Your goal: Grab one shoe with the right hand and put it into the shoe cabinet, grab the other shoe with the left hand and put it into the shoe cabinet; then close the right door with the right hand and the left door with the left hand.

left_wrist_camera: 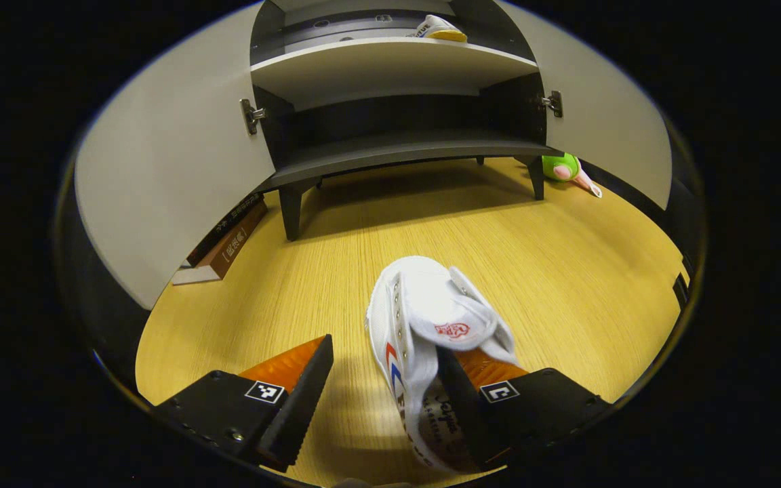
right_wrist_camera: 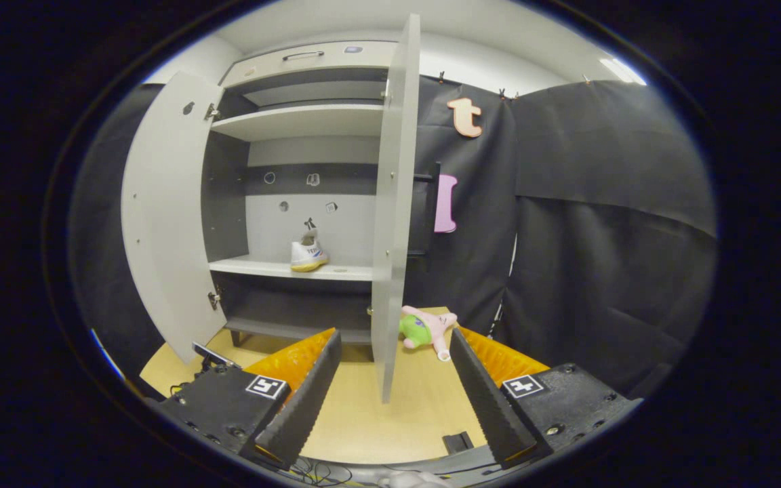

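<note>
booth interior: floor, walls and loose items around the books

a yellow wood-grain floor (left_wrist_camera: 567,271) runs across the booth. a stack of books (left_wrist_camera: 224,240) lies on it. well apart from the books, across the floor, a green and pink plush toy (left_wrist_camera: 565,168) rests on the floor at the foot of a black cloth wall (right_wrist_camera: 601,224). above the cloth a pale wall (right_wrist_camera: 485,64) carries a bright ceiling light (right_wrist_camera: 621,69).
</note>
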A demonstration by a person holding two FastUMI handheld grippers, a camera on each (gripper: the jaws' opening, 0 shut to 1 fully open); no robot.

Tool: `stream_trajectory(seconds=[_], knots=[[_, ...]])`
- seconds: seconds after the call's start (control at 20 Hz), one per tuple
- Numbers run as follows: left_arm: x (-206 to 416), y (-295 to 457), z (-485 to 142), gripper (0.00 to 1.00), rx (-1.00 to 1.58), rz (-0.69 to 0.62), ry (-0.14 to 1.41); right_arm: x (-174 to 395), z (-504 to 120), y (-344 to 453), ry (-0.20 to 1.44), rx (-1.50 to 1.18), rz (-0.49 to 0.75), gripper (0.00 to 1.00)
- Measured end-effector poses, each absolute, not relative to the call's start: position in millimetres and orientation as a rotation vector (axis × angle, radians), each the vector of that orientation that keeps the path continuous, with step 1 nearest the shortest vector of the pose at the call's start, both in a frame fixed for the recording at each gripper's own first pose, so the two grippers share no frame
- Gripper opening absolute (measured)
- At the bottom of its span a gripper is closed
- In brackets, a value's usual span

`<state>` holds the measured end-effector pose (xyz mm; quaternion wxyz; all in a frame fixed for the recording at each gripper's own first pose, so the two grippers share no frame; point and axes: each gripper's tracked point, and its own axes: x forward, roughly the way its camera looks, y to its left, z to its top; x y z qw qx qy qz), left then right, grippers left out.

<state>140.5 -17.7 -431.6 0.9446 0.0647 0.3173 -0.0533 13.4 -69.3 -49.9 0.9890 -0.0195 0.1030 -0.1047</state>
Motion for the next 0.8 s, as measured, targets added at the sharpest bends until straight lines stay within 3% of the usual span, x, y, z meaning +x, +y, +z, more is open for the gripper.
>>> stream_trajectory(seconds=[0.25, 0.35, 0.4, 0.5, 0.8], knots=[[157.8, -27.0, -438.5, 0.76, 0.100, -0.145, 0.688, 16.9, -53.8, -76.8, 0.220, -0.034, -0.215, 0.97], [161.9, -19.3, -442.2, 0.55, 0.115, -0.090, 0.698, 18.0, -55.4, -80.3, 0.225, -0.026, -0.213, 1.00], [158.8, -17.9, -441.6, 0.29, 0.118, -0.071, 0.707, 19.3, -55.7, -82.0, 0.226, -0.022, -0.212, 0.98], [160.7, -16.2, -441.6, 0.16, 0.137, -0.060, 0.716, 18.3, -56.3, -85.8, 0.228, -0.016, -0.212, 0.98], [153.3, -29.0, -407.6, 0.12, 0.135, -0.087, 0.703, 24.3, -46.3, -85.5, 0.194, -0.011, -0.177, 1.00]])
